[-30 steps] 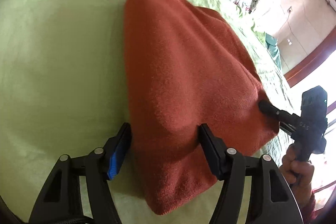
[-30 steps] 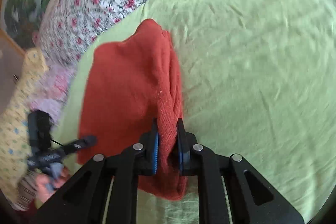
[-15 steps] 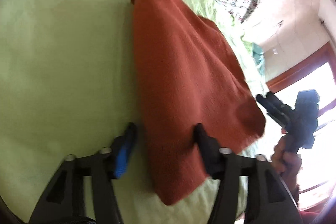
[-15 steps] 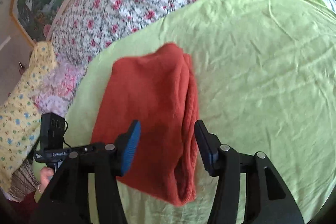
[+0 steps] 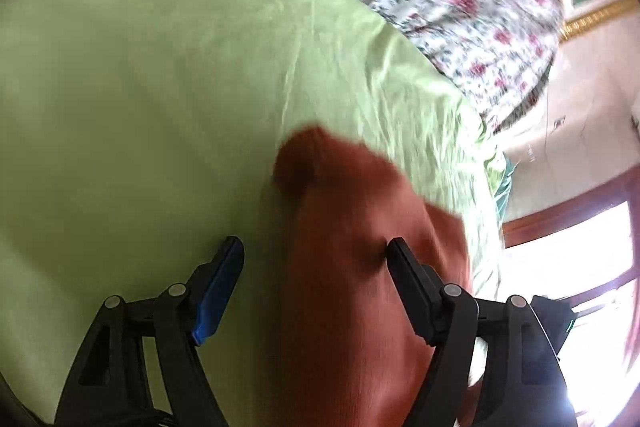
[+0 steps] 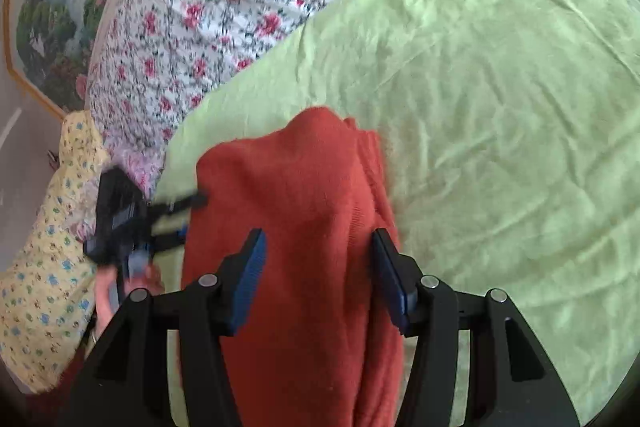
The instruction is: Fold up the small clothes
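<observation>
Now the folded rust-red garment [image 6: 296, 227] lies on the green sheet [image 6: 500, 87], long axis running away from both cameras, its narrow rounded end farthest. Right gripper [image 6: 318, 263]: jaws have just been opening, parted over the cloth, pads clear of it. Left gripper [image 5: 314, 267]: likewise opening, wide; the garment's left edge lies between its fingers, ungripped.
</observation>
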{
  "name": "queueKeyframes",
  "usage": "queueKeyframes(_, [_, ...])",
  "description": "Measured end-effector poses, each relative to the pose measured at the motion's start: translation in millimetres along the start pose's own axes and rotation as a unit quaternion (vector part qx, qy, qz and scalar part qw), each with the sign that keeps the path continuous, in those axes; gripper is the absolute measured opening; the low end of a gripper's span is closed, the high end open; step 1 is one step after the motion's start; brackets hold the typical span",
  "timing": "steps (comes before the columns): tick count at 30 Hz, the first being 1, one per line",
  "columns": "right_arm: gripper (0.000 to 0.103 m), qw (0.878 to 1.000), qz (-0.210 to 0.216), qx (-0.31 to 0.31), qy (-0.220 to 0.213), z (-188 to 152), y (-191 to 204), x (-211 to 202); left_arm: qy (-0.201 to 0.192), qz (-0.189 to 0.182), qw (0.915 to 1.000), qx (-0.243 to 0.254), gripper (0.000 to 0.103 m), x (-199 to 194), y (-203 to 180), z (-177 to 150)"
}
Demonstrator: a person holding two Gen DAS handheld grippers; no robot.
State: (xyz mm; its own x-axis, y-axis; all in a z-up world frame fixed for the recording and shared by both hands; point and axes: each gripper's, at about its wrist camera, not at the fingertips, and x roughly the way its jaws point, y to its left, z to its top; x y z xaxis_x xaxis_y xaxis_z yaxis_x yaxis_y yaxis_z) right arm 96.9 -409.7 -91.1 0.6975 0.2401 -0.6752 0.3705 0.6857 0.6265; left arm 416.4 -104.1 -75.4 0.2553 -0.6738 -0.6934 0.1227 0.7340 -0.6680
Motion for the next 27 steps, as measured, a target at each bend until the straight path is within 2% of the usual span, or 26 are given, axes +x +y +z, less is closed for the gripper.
queueKeyframes(2, [0.055, 1.000, -0.002, -0.012, 0.009, -2.5, 1.1, 5.9, 0.006, -0.018, 0.9998, 0.000, 0.033, 16.7, -3.0, 15.9])
queueKeyframes(3, [0.054, 1.000, -0.004, -0.022, 0.010, -4.0, 2.5, 6.5, 0.014, -0.019, 0.9997, 0.008, 0.010, 22.8, -6.1, 21.7])
queueKeyframes(6, [0.016, 0.998, -0.025, -0.062, 0.004, -5.4, 10.3, 2.0, -0.005, -0.004, 0.9972, 0.074, 0.006, 20.7, -32.7, 27.1])
queueKeyframes(8, [0.015, 0.998, -0.007, -0.059, -0.010, -4.7, 7.2, -4.4, -0.044, -0.008, 0.9926, 0.113, 0.004, 8.3, -47.2, 25.2])
queueKeyframes(11, [0.015, 0.999, -0.019, -0.050, 0.001, -5.0, 1.8, 4.2, -0.051, 0.024, 0.9932, 0.102, 0.004, 17.5, -39.4, 35.4])
queueKeyframes(14, [0.015, 0.999, -0.015, -0.039, 0.004, -5.1, 1.1, 6.6, -0.039, 0.055, 0.9931, 0.096, 0.006, 30.5, -25.8, 37.8])
queueKeyframes(16, [0.017, 0.999, -0.018, -0.037, 0.003, -5.6, 1.3, 3.8, -0.043, 0.069, 0.9936, 0.078, 0.020, 30.2, -16.0, 39.2])
queueKeyframes(20, [0.020, 0.999, -0.028, -0.028, 0.001, -7.9, 1.0, -3.6, -0.064, 0.054, 0.9961, 0.026, 0.022, 2.7, 1.3, 32.7])
queueKeyframes(21, [0.024, 0.999, -0.030, -0.027, -0.001, -8.7, 0.9, -6.0, -0.064, 0.051, 0.9963, 0.026, 0.027, -3.1, 3.4, 26.8])
queueKeyframes(23, [0.037, 0.999, -0.029, -0.022, -0.009, -11.0, 0.2, -11.1, -0.056, 0.047, 0.9969, 0.030, 0.046, -18.8, 2.7, 3.9])
queueKeyframes(24, [0.048, 0.999, -0.025, -0.020, -0.012, -12.7, -0.6, -13.8, -0.053, 0.050, 0.9968, 0.031, 0.061, -23.0, 1.7, -5.9])
queueKeyframes(25, [0.052, 1.000, -0.020, -0.017, -0.016, -15.6, -1.3, -17.3, -0.052, 0.052, 0.9968, 0.033, 0.068, -28.6, 0.2, -20.4])
queueKeyframes(27, [0.053, 1.000, -0.019, -0.015, -0.015, -21.3, -1.3, -20.9, -0.042, 0.031, 0.9980, 0.035, 0.071, -38.4, -0.7, -56.0])
